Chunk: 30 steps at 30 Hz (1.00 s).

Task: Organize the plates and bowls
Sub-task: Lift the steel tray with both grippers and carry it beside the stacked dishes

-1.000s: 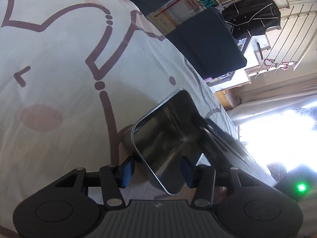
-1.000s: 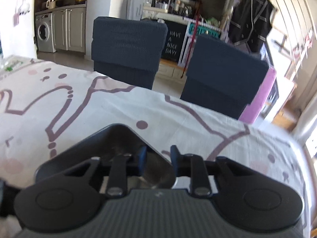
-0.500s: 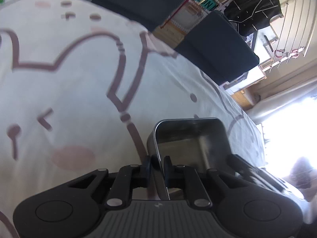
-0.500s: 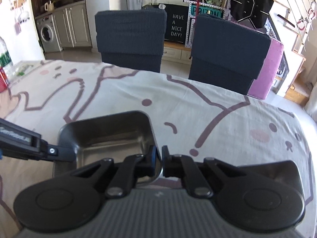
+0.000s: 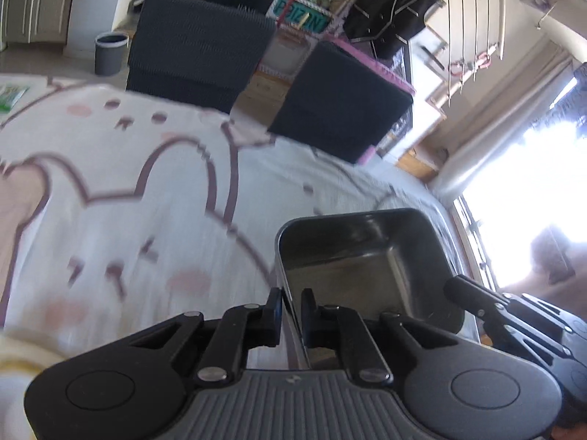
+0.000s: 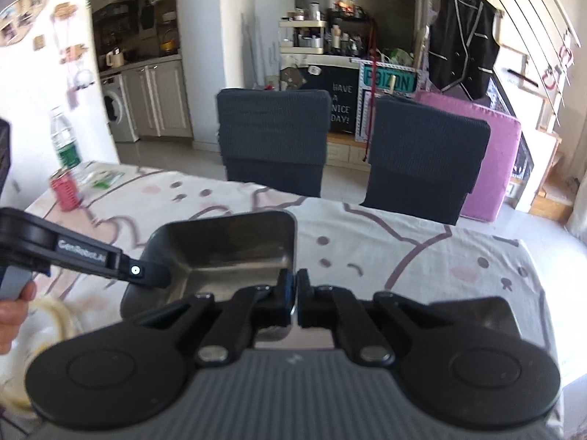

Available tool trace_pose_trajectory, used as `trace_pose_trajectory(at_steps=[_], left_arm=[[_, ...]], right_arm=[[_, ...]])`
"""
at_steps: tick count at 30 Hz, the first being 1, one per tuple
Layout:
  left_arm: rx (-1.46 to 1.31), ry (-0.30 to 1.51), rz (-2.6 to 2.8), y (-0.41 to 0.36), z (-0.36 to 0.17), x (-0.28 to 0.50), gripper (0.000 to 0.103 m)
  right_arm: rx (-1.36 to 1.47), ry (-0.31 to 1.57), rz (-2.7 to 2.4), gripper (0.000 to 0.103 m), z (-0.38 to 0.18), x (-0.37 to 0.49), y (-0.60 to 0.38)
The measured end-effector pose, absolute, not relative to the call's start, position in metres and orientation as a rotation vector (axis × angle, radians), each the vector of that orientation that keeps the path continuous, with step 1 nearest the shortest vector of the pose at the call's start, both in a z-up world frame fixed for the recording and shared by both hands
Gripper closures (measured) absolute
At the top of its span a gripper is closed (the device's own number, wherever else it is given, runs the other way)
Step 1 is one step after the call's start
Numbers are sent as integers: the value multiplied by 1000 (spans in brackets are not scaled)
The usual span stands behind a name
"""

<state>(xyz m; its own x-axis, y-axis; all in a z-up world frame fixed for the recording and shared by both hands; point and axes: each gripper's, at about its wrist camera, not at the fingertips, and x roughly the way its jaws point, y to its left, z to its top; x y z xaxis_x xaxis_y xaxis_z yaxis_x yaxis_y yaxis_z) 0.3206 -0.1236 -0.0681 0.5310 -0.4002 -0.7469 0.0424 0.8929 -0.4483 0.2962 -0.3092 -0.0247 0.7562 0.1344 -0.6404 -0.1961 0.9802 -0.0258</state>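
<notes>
A square steel bowl (image 5: 367, 256) is held in the air above the table. My left gripper (image 5: 291, 310) is shut on its left rim. My right gripper (image 6: 295, 295) is shut on its right near rim. The bowl also shows in the right wrist view (image 6: 227, 253), with the left gripper's fingers (image 6: 146, 273) on its left edge. In the left wrist view the right gripper's fingers (image 5: 477, 300) reach the bowl's right side. A yellow-rimmed white plate edge (image 6: 55, 315) lies at the lower left of the right wrist view.
The table wears a white cloth with pink bear drawings (image 5: 128, 220). Two dark blue chairs (image 6: 275, 139) stand at its far side. A red can (image 6: 66, 192) and a water bottle (image 6: 64, 143) stand at the far left corner.
Both grippers closed on the bowl's rims and lifted it level off the table. The views rose and now look farther across the room.
</notes>
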Motion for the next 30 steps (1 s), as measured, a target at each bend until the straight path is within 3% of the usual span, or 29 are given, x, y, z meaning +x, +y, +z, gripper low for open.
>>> trace_pose_trajectory(at_steps=[6, 13, 30], left_arm=[[-332, 1070, -326, -124, -83, 261, 92], [-213, 1140, -389, -137, -113, 216, 92], [-113, 1181, -440, -173, -141, 216, 92]], right_arm=[[-102, 728, 138, 99, -20, 213, -278], [-66, 891, 101, 96, -53, 145, -269], [-79, 1066, -22, 96, -103, 145, -280]])
